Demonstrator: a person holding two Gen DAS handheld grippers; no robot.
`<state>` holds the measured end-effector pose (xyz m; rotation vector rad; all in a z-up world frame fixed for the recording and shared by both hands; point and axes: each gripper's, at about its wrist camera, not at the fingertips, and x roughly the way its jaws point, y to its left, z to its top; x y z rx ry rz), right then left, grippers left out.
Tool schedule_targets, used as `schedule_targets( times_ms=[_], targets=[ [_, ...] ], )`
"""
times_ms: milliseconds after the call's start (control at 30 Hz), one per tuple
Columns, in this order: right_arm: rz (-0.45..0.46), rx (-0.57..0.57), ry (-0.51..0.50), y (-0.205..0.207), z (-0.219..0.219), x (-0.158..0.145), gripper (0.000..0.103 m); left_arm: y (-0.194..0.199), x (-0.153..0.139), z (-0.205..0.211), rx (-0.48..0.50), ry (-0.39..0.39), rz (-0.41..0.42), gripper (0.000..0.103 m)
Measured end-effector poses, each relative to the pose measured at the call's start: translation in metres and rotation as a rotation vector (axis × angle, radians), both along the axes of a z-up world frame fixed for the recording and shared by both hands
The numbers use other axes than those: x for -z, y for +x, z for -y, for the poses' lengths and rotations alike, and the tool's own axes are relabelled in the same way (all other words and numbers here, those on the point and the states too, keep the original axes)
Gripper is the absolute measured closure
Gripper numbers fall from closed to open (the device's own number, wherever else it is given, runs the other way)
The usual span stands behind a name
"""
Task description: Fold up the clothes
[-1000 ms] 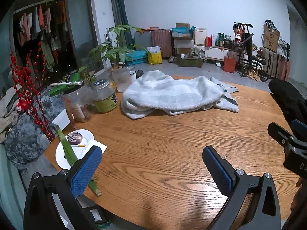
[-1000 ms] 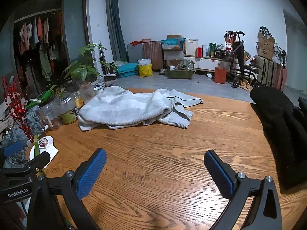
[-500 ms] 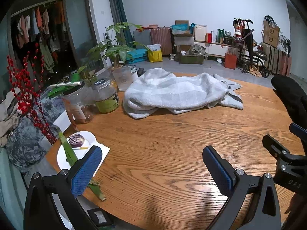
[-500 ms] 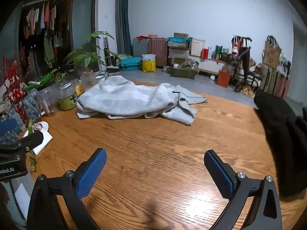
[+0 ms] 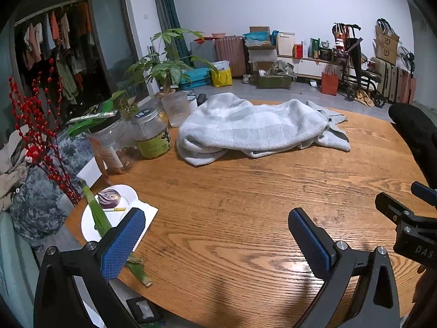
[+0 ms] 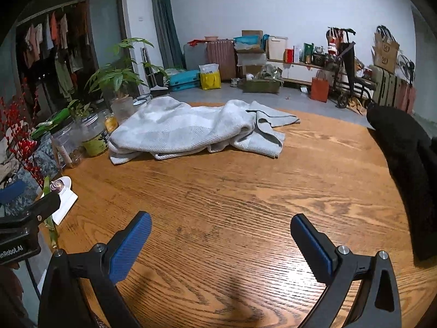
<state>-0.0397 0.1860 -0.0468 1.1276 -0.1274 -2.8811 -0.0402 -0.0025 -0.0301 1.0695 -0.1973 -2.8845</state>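
A crumpled pale grey knitted garment (image 5: 254, 128) (image 6: 191, 128) lies in a heap at the far side of the round wooden table (image 5: 245, 205) (image 6: 232, 191). A black garment (image 5: 418, 136) (image 6: 404, 158) is draped at the table's right edge. My left gripper (image 5: 217, 236) hovers open over the near part of the table, well short of the grey garment, nothing between its blue pads. My right gripper (image 6: 221, 242) is likewise open and empty above the bare wood. In the left wrist view the right gripper's body shows at the right edge.
Jars (image 5: 151, 134) (image 6: 94, 139), a glass cup (image 5: 176, 108) and potted plants (image 5: 169, 68) crowd the table's left side. A white plate (image 5: 109, 210) with a halved onion and a green stalk sits near the left edge. Red berry branches (image 5: 41, 125) stand beside it. Luggage and boxes line the back wall.
Both grippers have shifted slightly; the grey garment now looks a little lower and nearer in both views. Jaws stayed open and nothing was grasped.
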Motion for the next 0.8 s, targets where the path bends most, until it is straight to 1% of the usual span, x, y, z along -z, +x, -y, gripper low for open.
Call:
schedule_targets(
  times_ms=[233, 567, 800],
  targets=[
    [-0.026, 0.013, 0.078, 0.004, -0.001, -0.003, 0.000, 0.000, 0.003, -0.005, 0.004, 0.003, 0.006, 0.000],
    [-0.041, 0.019, 0.068, 0.008, -0.008, -0.004, 0.000, -0.003, 0.010, -0.012, 0.016, -0.002, 0.013, 0.000],
    [-0.033, 0.028, 0.063, 0.004, -0.009, 0.001, 0.000, -0.011, 0.012, 0.003, 0.007, 0.037, 0.012, 0.000]
  ],
)
